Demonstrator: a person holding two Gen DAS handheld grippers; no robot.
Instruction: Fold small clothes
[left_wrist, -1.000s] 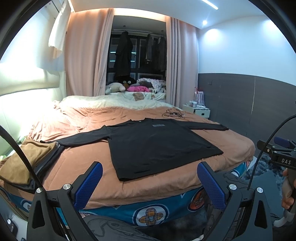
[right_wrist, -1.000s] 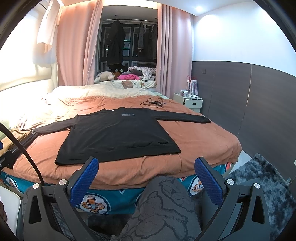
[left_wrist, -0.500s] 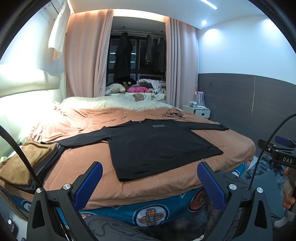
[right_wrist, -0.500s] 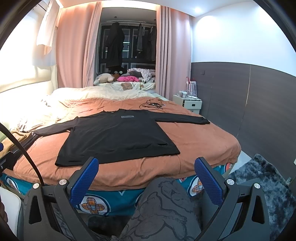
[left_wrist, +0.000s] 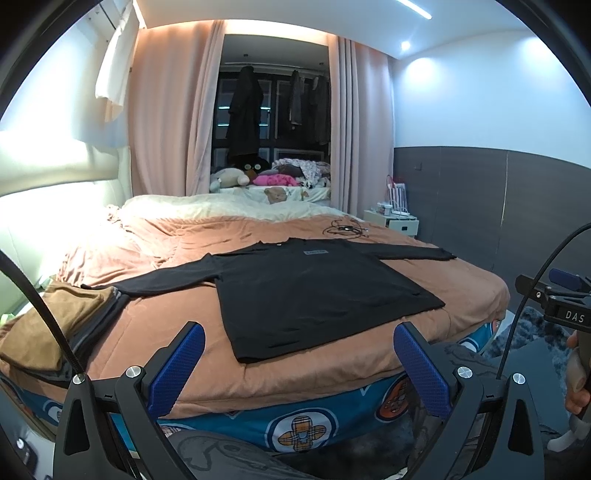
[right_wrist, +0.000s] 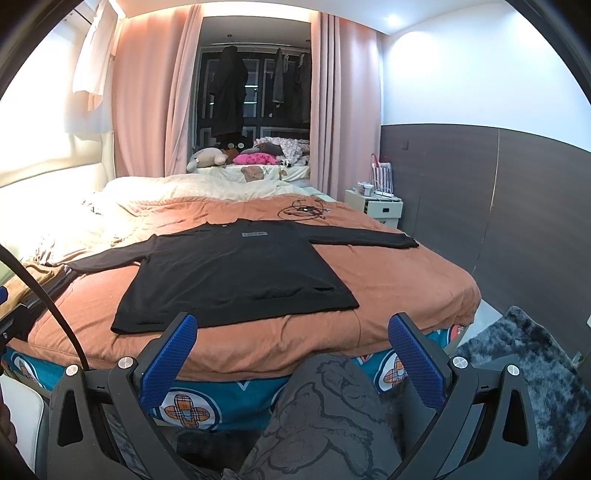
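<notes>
A black long-sleeved shirt (left_wrist: 314, 291) (right_wrist: 236, 273) lies flat on the bed, sleeves spread to both sides, its hem toward me. My left gripper (left_wrist: 295, 369) hangs open in front of the bed's near edge, short of the hem, blue pads (left_wrist: 177, 365) wide apart and empty. In the right wrist view my right gripper (right_wrist: 291, 362) is open too, off the bed and below the hem, nothing between its fingers. The right gripper's body (left_wrist: 561, 310) shows at the right edge of the left wrist view, held by a hand.
The orange-brown blanket (left_wrist: 472, 288) covers the bed. Folded brown and dark clothes (left_wrist: 55, 325) are stacked at its left near corner. A tangle of cable (right_wrist: 303, 211) lies beyond the shirt. A white nightstand (right_wrist: 376, 206) and shaggy grey rug (right_wrist: 535, 365) are to the right. A patterned trouser leg (right_wrist: 332, 413) is below.
Almost nothing has moved. Both views drift very slightly; the shirt lies as before and both grippers stay open.
</notes>
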